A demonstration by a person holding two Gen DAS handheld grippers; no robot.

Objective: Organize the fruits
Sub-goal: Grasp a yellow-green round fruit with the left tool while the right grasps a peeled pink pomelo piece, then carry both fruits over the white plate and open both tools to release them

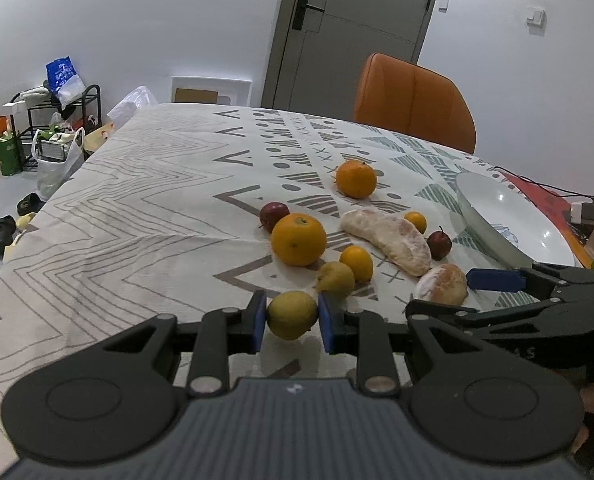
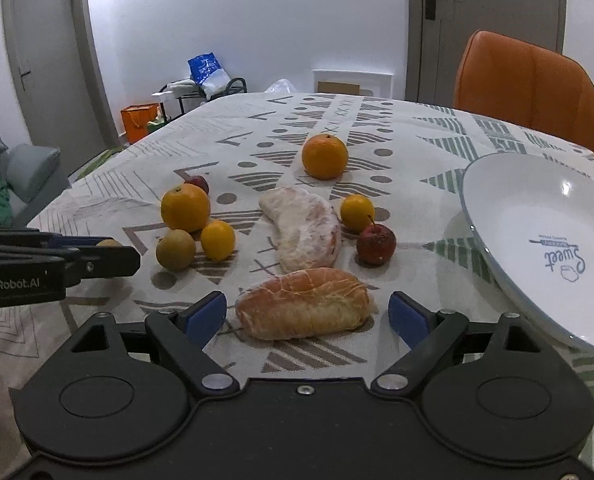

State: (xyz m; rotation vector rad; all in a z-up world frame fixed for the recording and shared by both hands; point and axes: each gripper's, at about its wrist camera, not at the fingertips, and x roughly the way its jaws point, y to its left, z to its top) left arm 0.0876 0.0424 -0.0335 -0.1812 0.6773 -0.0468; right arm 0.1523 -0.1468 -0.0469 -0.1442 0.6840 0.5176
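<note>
White walls, grey door (image 1: 353,32), orange chair (image 1: 413,100) behind a table under a patterned tablecloth (image 1: 145,208). Fruit scattered mid-cloth, white bowl (image 2: 537,240) at the right edge, tilted, with "Sweet" printed inside.

Left gripper (image 1: 292,316): blue pads clamped on a yellow-green pear (image 1: 292,314), both pads touching its sides. The pear looks slightly off the cloth, though the left wrist view doesn't settle that. A second pear (image 1: 335,280) sits just beyond it, touching a small orange (image 1: 357,263).

Right gripper (image 2: 307,312): jaws spread wide, one pad on either side of a peeled pomelo segment (image 2: 303,303), neither pad touching it. The segment lies flat on the cloth.

Other fruit, right wrist view:
- larger pomelo piece (image 2: 303,228) just behind the near segment
- big orange (image 2: 185,208) left, with a red fruit (image 2: 197,183) partly hidden behind it
- another big orange (image 2: 324,156) farther back, on its own
- small orange (image 2: 357,212) right of the large pomelo piece, red apple (image 2: 375,244) just in front of it, between the pomelo and the bowl

All fruit is outside the bowl. Left gripper body shows at the left edge of the right wrist view, "GenRobot.AI" printed on it. Floor clutter by the far wall: rack (image 1: 57,120), bags, shoes.
</note>
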